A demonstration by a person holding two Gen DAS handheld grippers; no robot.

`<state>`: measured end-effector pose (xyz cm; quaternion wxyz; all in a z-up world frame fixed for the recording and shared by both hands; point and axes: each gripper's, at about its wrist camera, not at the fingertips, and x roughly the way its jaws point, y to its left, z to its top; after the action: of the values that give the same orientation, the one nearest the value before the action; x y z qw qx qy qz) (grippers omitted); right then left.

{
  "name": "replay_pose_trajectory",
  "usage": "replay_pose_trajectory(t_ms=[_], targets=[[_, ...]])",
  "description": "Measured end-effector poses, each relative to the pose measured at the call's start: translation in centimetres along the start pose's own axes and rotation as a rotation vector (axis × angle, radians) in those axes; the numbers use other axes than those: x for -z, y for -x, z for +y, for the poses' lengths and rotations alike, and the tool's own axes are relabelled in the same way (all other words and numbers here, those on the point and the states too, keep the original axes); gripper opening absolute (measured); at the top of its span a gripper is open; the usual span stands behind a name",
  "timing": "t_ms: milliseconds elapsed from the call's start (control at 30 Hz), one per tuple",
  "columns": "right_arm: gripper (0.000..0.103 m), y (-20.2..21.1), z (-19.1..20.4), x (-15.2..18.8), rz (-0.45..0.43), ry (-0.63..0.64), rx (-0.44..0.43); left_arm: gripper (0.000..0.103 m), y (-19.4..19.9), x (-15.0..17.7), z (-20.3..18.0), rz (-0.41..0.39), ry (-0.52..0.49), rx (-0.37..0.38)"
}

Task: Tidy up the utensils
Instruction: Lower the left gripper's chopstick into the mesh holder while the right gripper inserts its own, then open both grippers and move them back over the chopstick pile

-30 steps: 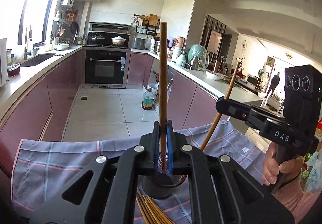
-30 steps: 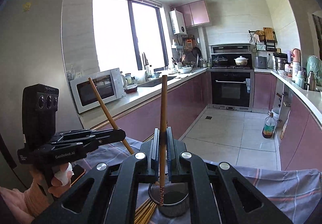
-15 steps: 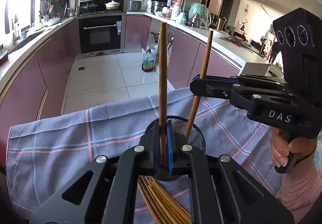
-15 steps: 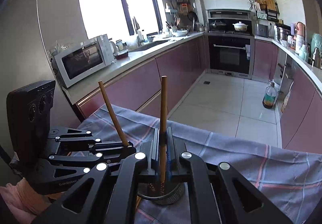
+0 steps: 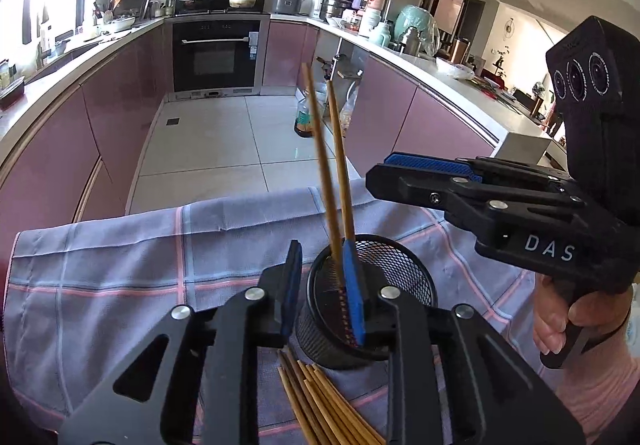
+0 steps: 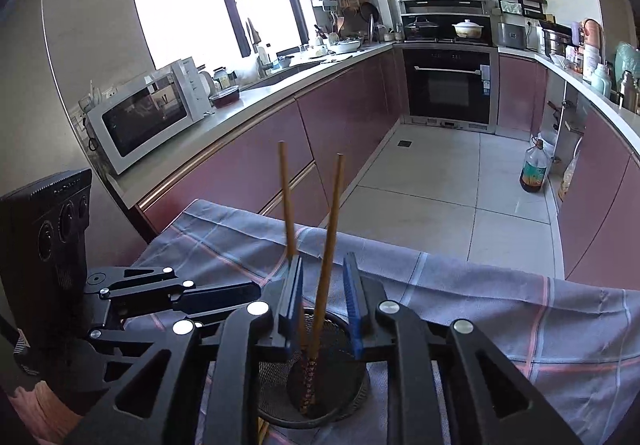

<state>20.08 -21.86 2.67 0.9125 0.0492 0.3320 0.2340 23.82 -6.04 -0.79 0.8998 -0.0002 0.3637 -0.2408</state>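
Both tongs, left (image 5: 320, 285) and right (image 6: 322, 301), hang spread over the mesh holder (image 5: 372, 285) where two chopsticks (image 6: 328, 229) stand, while the loose chopsticks (image 5: 324, 401) lie on the surface cloth (image 5: 120, 245) beneath the left tongs, pointing toward the holder

My view, left wrist cam: mesh cup (image 5: 368, 297) sits on the cloth (image 5: 120, 265) covering the table, dead ahead btwn my left gripper (image 5: 326, 285) jaws. Two chopsticks (image 5: 334, 173) stand in the cup, leaning away from me, tips apart. Loose chopstick bundle (image 5: 328, 405) lies flat on the cloth just in front of the cup, nearer me. Right gripper (image 5: 424, 173) is to the right of the cup, jaws above its rim level. Right wrist cam: same cup (image 6: 312, 377) under the right gripper's jaws w/ both sticks in it, left gripper (image 6: 224, 295) off to the left. Oven (image 6: 448, 85) behind, across the floor (image 6: 440, 185); microwave (image 6: 144, 117) on the counter at left.
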Motion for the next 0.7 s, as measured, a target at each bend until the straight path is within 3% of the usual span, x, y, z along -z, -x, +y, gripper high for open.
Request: replay_pose_trajectory(t_ms=[233,467,567,700], targets=[[0.029,2.4,0.2,1.3,-0.057,-0.003,-0.012,0.029,3.1,2.0,0.6,-0.081,0.013,-0.068],[0.035,5.7,2.7,3.9,-0.081,0.065,-0.090,0.041,6.7,5.3,0.8,-0.131,0.004,-0.147],[0.035,5.9,3.9,6.1,-0.033,0.104,-0.124,0.041,7.2,7.3,1.3,-0.109,0.012,-0.160],[0.035,3.9,4.8,9.5,0.085,0.115,-0.101,0.041,6.7,10.5,1.6,-0.048,0.016,-0.160]])
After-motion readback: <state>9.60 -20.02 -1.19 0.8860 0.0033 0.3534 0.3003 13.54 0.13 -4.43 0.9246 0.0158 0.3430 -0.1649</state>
